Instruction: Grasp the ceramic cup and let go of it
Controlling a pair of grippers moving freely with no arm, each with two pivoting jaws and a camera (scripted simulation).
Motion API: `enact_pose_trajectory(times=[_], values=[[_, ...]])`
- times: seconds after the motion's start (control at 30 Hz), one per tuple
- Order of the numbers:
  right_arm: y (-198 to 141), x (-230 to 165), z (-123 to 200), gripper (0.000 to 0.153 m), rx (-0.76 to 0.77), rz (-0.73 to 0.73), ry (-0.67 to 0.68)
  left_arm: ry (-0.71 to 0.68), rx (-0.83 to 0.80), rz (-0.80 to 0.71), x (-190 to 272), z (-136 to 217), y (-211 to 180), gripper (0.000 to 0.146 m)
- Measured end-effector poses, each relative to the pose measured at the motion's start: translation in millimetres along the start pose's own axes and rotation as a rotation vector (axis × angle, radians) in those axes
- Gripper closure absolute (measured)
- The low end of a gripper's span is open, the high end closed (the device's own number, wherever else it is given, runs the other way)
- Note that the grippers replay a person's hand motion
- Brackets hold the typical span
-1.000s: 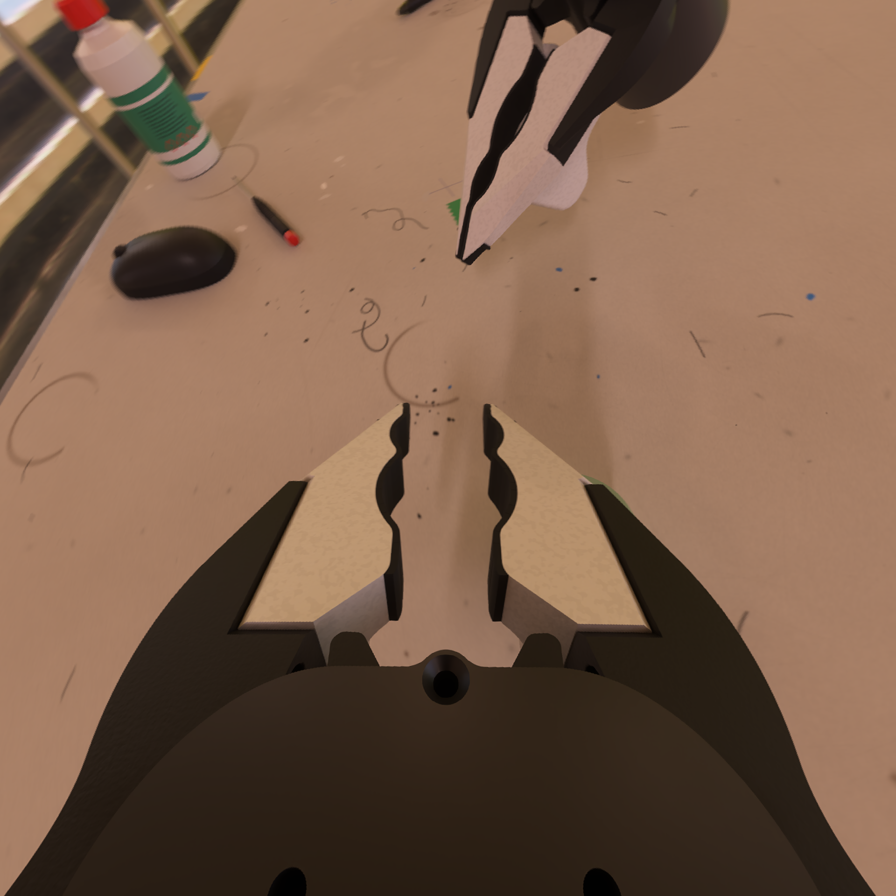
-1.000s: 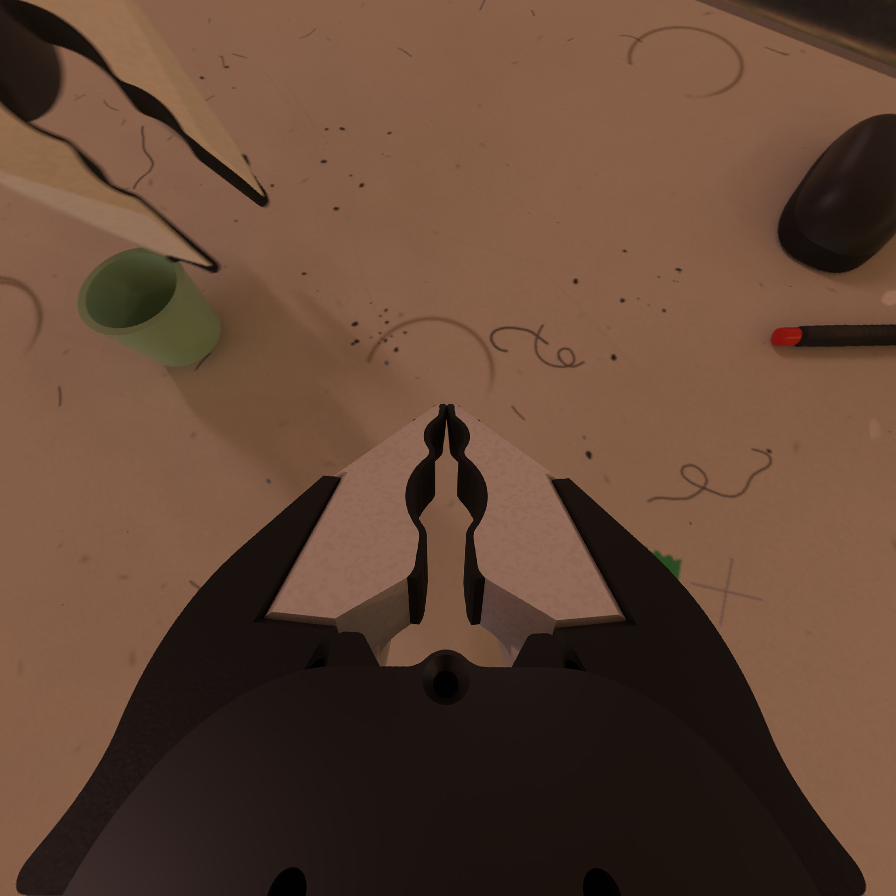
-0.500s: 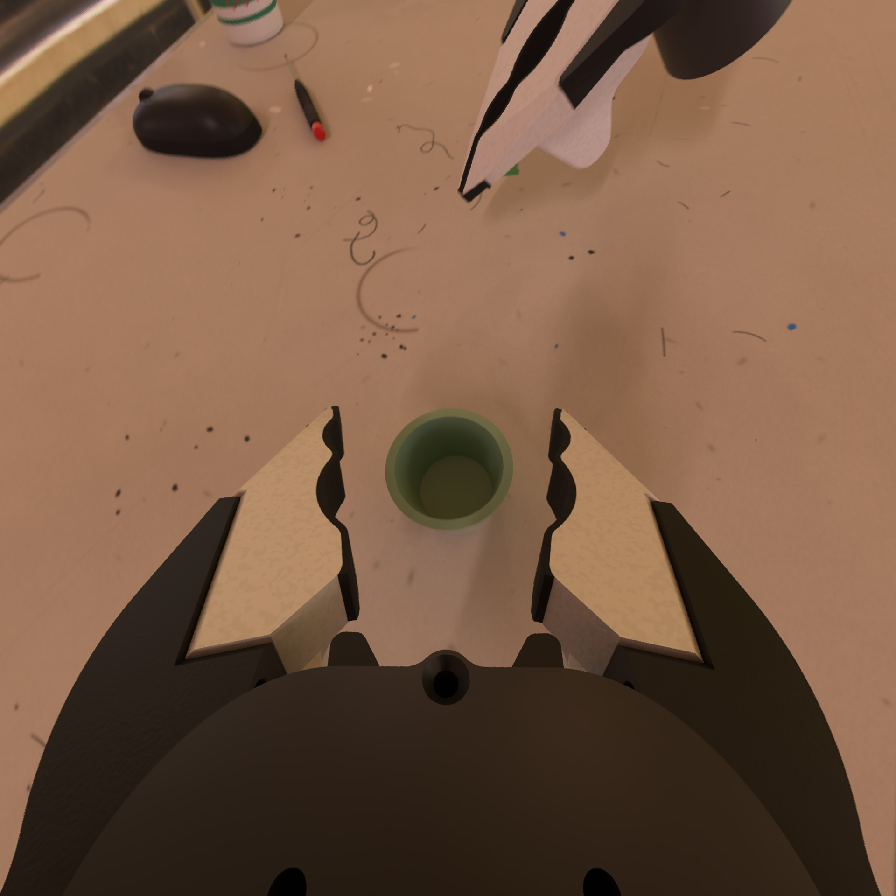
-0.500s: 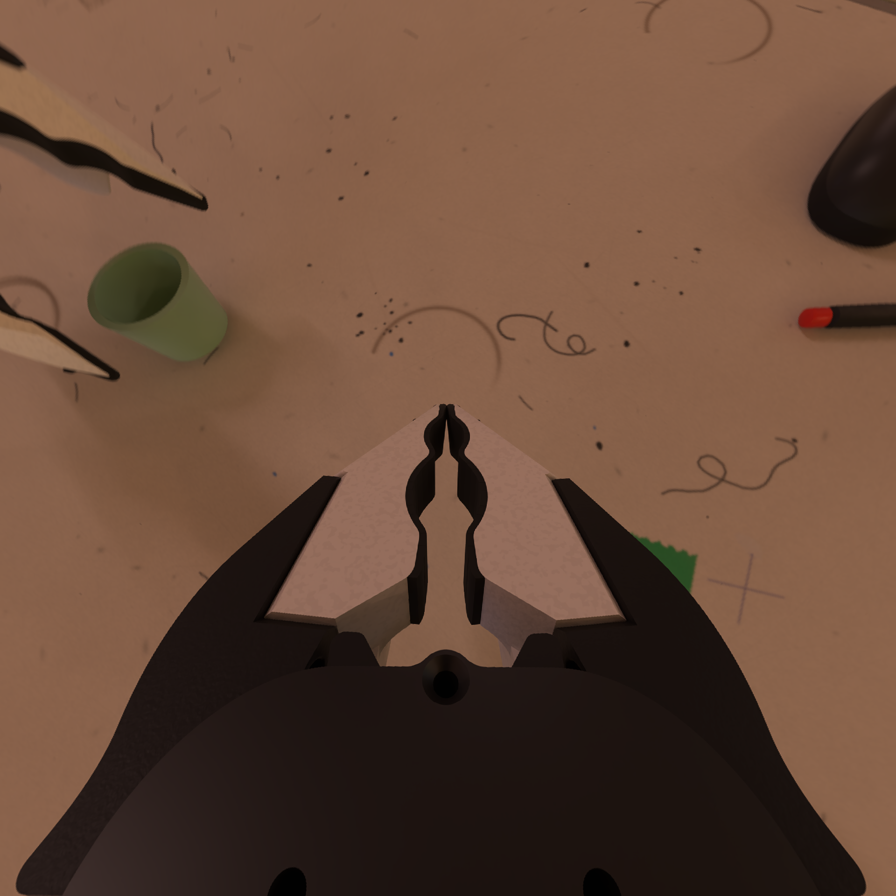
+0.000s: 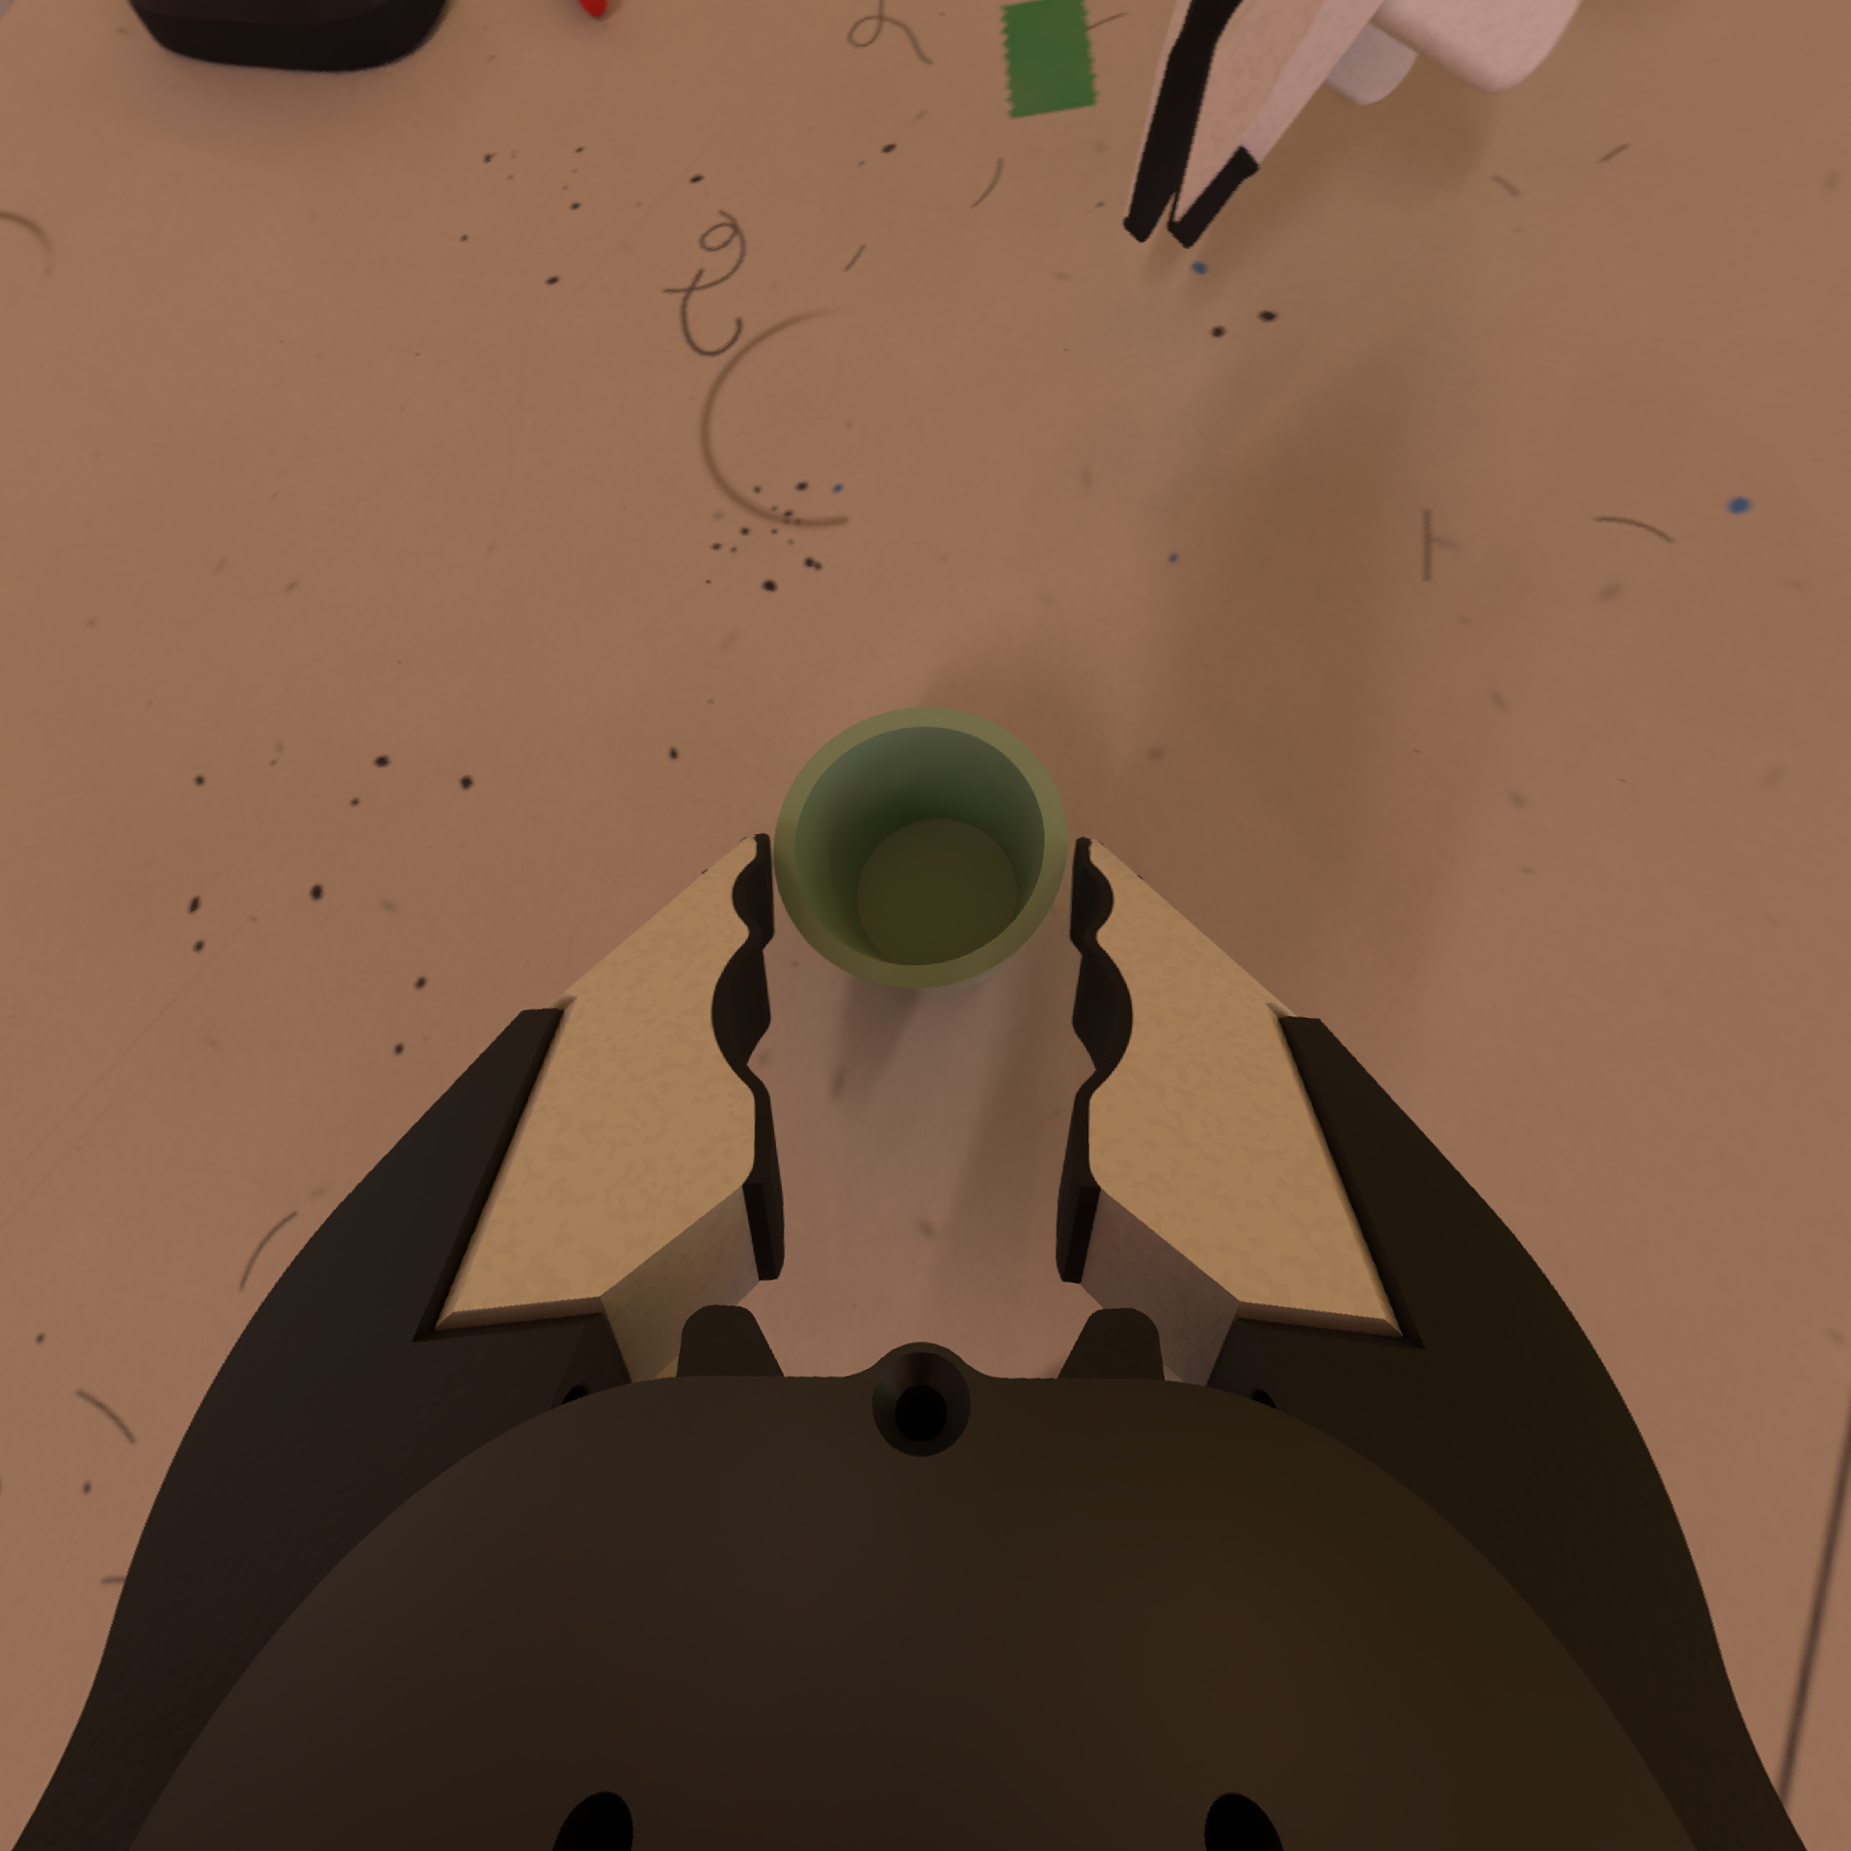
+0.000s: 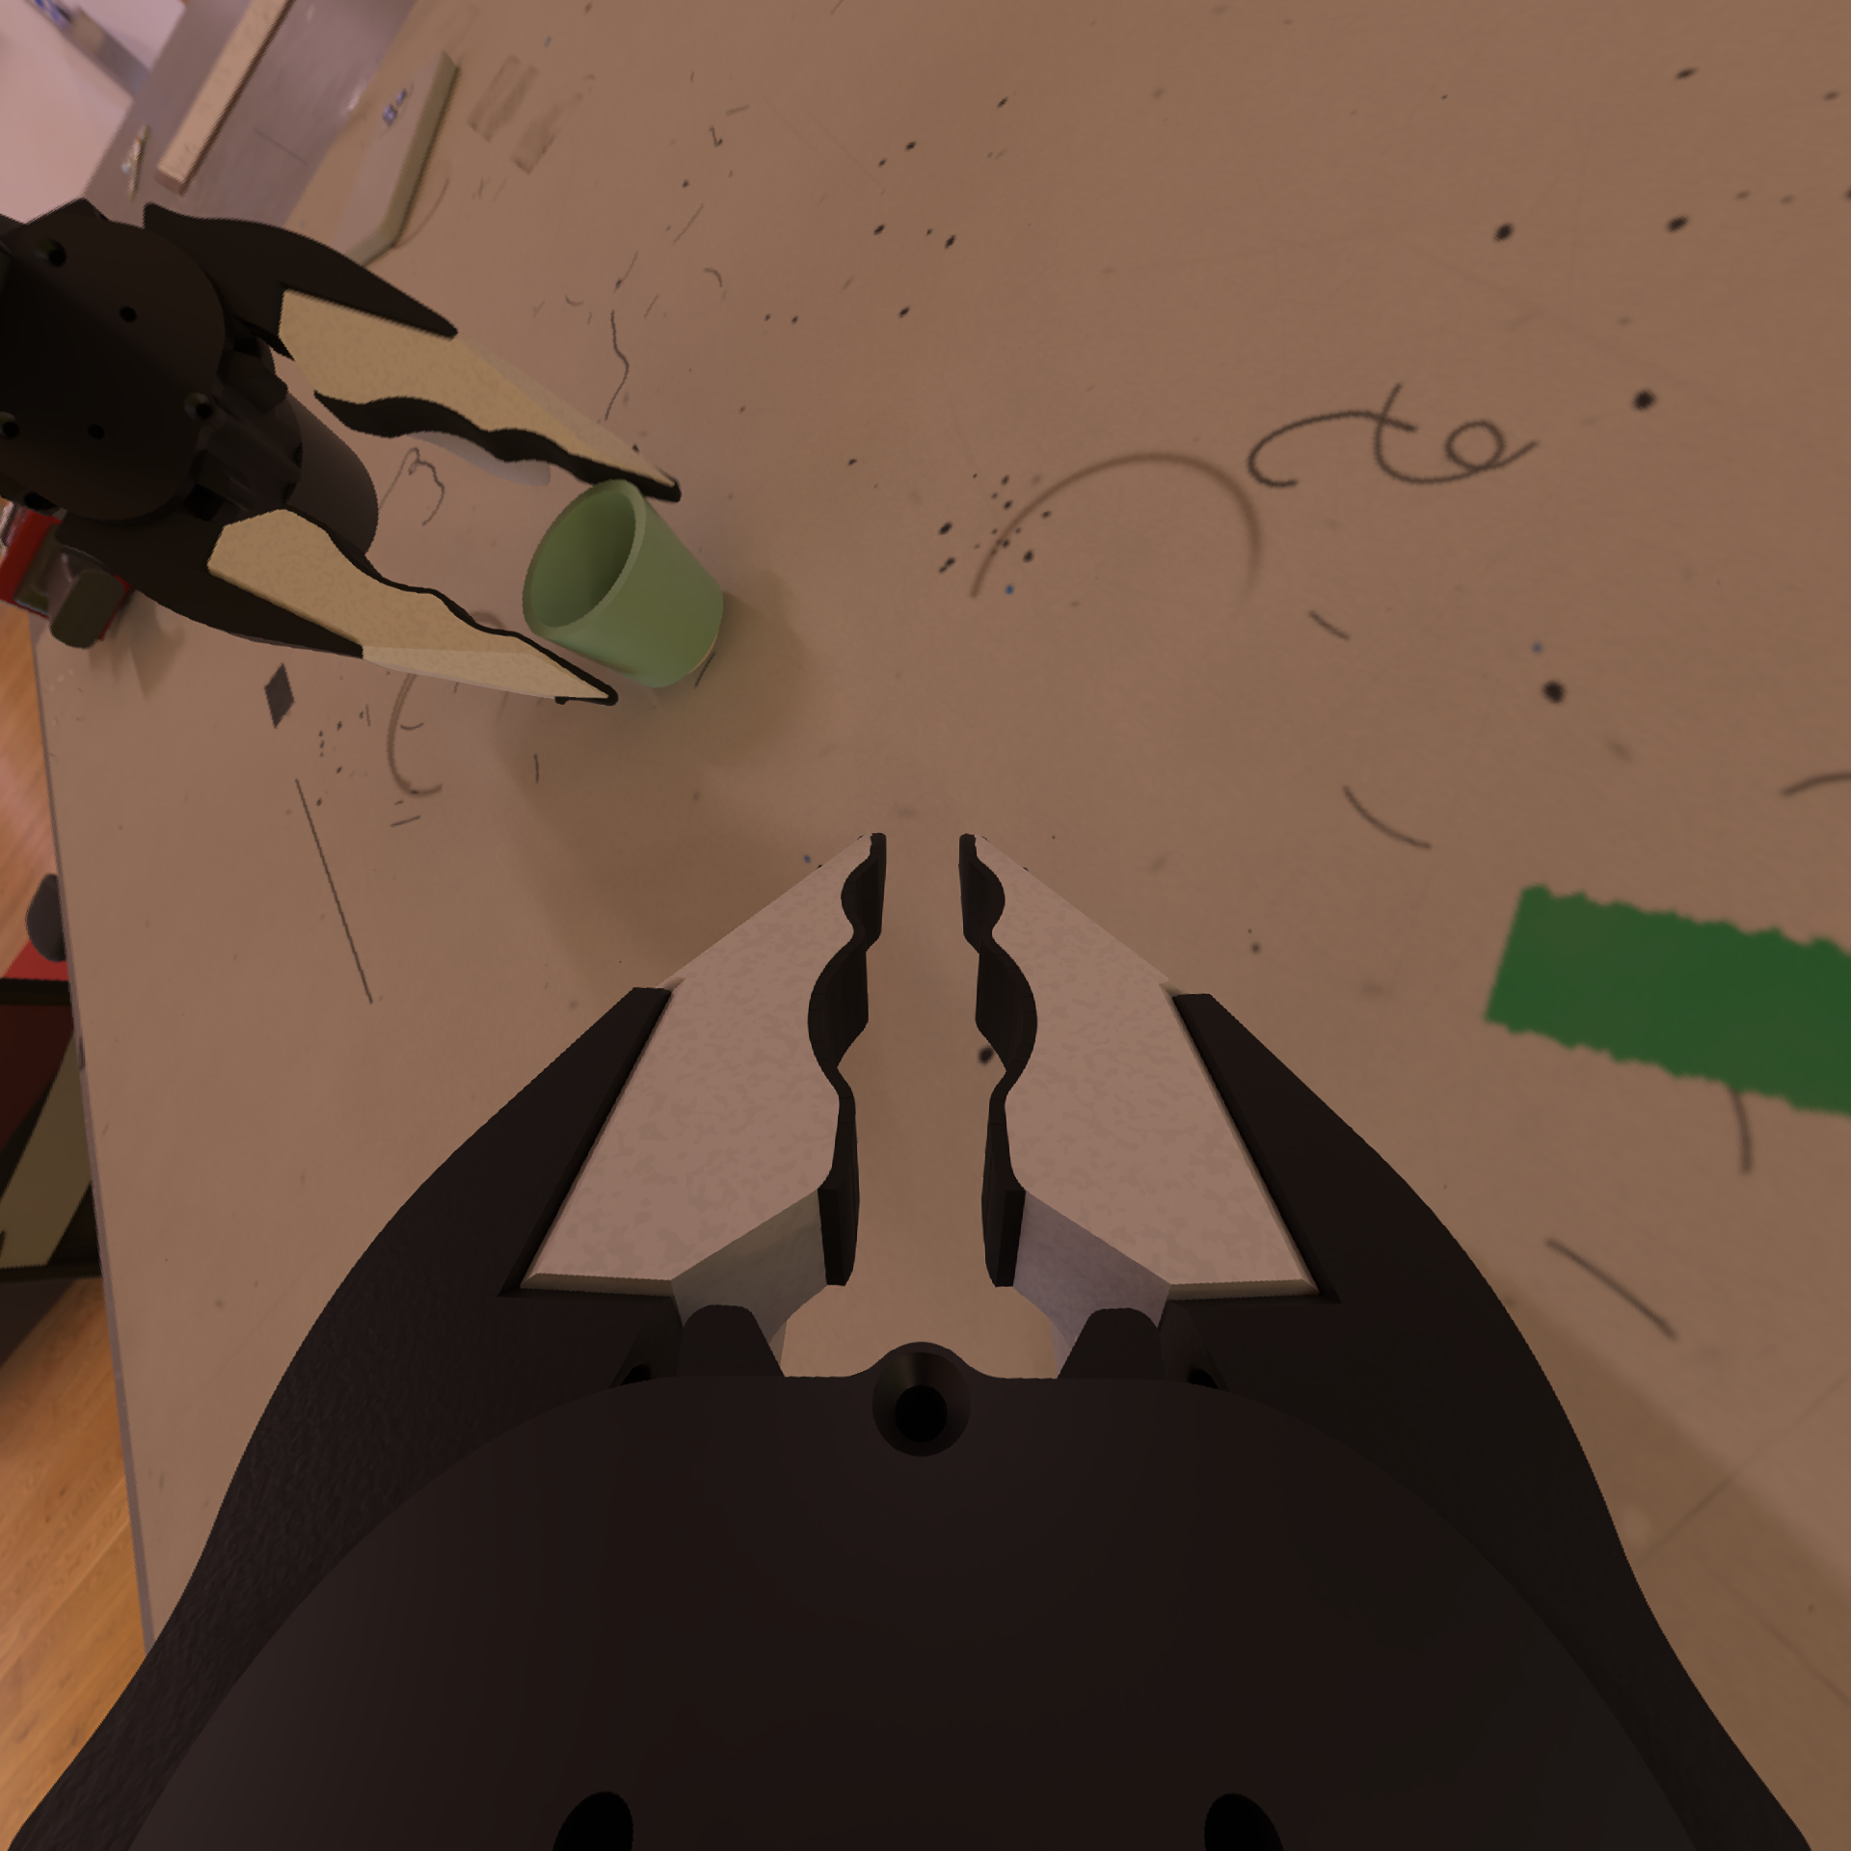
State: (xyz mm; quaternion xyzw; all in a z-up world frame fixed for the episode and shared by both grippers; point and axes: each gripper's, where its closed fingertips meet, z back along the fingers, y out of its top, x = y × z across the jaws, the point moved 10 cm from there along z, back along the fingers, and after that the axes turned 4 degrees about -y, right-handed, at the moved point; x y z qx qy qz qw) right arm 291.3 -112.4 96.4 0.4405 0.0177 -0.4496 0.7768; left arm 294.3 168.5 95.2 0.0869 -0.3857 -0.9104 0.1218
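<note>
The green ceramic cup [image 5: 932,901] stands upright on the tan table, its mouth facing up. My left gripper [image 5: 921,843] is open, one fingertip close beside each side of the cup's rim; I see only a hair of gap. The right wrist view shows the cup [image 6: 656,616] between the left gripper's [image 6: 639,593] tips, at the far left. My right gripper [image 6: 921,839] is slightly open and empty, hovering over bare table right of the cup. It also shows in the left wrist view [image 5: 1160,232] at the top right.
A black computer mouse [image 5: 290,30] and a red pen tip [image 5: 596,6] lie at the far top left. A green tape strip [image 6: 1673,992] is stuck to the table right of my right gripper. The table's edge [image 6: 70,851] runs along the left, wooden floor beyond.
My left gripper has moved forward so its tips flank the cup, and its jaws have narrowed. My right gripper, shut before, has opened a little and turned toward the cup.
</note>
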Motion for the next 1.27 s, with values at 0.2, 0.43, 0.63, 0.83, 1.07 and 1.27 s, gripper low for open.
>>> enact_pose_trajectory(times=[0.2, 0.43, 0.63, 0.83, 1.07, 1.27], values=[[-6.6, 7.6, 4.4, 0.142, 0.095, -0.097, -0.035, -0.082, 0.038, -0.089, 10.8, 1.2, 0.7, 0.09], [-2.9, 8.4, -2.4, 0.139, 0.075, -0.121, -0.047, -0.121, 0.076, -0.147, 10.2, -5.5, 6.3, 0.09], [-0.3, 5.1, -8.6, 0.143, 0.046, -0.123, -0.015, -0.132, 0.098, -0.132, 6.5, -6.5, 6.3, 0.09], [1.6, -4.4, -6.3, 0.143, 0.058, -0.088, 0.004, -0.118, 0.127, -0.146, 2.5, -4.6, 5.2, 0.073], [7.9, -28.3, -4.8, 0.109, 0.002, 0.579, 0.041, -0.168, 0.172, -0.264, -2.3, -9.8, 9.4, 0.065], [14.6, -26.1, -20.1, 0.113, -0.031, 0.701, 0.12, -0.206, 0.159, -0.3, -5.0, -16.2, 12.8, 0.071]])
